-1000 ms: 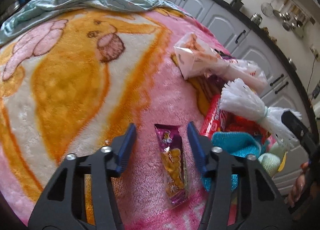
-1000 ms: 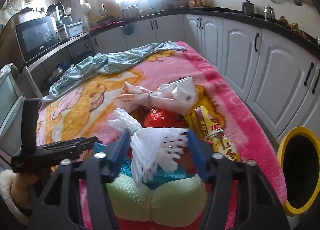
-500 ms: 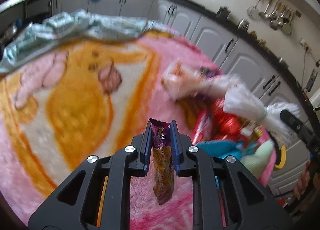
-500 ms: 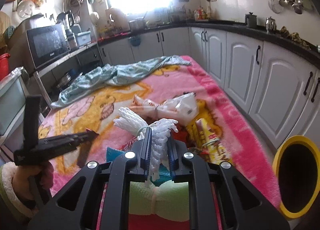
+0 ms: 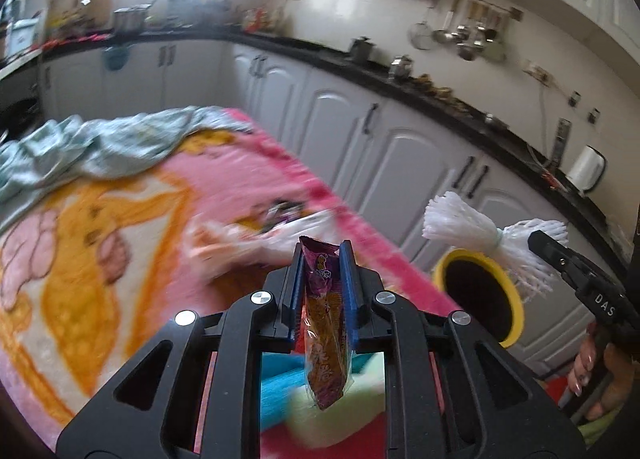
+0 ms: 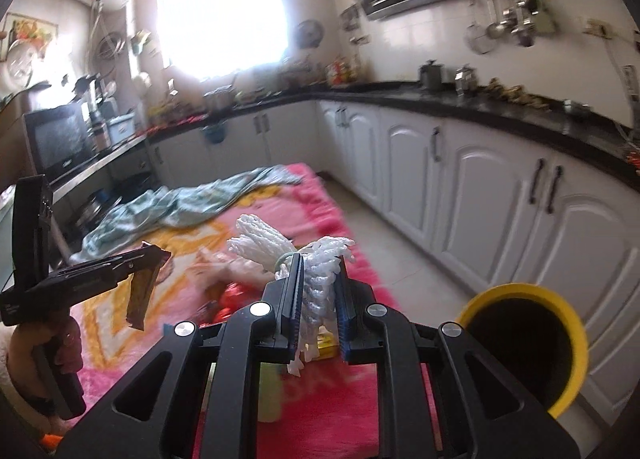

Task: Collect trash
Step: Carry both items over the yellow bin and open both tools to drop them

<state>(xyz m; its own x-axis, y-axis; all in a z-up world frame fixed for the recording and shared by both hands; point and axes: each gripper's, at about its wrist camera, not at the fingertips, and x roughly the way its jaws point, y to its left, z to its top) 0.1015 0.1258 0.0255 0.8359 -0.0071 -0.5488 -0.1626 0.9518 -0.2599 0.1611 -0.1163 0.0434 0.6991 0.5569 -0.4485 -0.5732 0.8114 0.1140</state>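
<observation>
Two light, soft bits of trash are up off the pink blanket (image 5: 248, 195), one per tool. The left gripper (image 5: 323, 291) pinches a crinkly purple snack wrapper (image 5: 326, 323) near its top; thin film like that (probably slippery) hangs limp below the pads. The right gripper (image 6: 318, 299) clamps a springy white foam net (image 6: 316, 271) by one tuft beside its tied waist. Both tools tilt slightly downward, with the yellow bin (image 6: 532, 343) near right.
</observation>
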